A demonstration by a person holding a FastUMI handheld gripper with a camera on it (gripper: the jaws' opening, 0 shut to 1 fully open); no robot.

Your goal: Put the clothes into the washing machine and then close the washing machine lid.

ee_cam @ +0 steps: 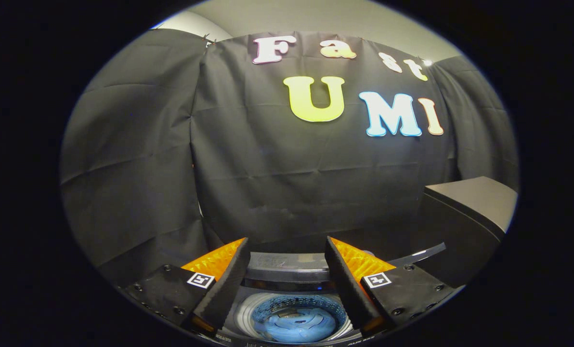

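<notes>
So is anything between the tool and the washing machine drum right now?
Nothing visible. The tool is open, its fingers spread above the washing machine, whose drum mouth lies uncovered with blue clothes already inside.

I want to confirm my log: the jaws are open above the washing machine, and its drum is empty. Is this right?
Not quite. The gripper jaws are open above the washing machine, but the drum is not empty: the gripper view shows blue clothes already lying inside it.

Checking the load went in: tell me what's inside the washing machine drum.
Blue clothes lie in the washing machine drum, seen between the open gripper fingers. The drum's bottom under them is covered.
</notes>
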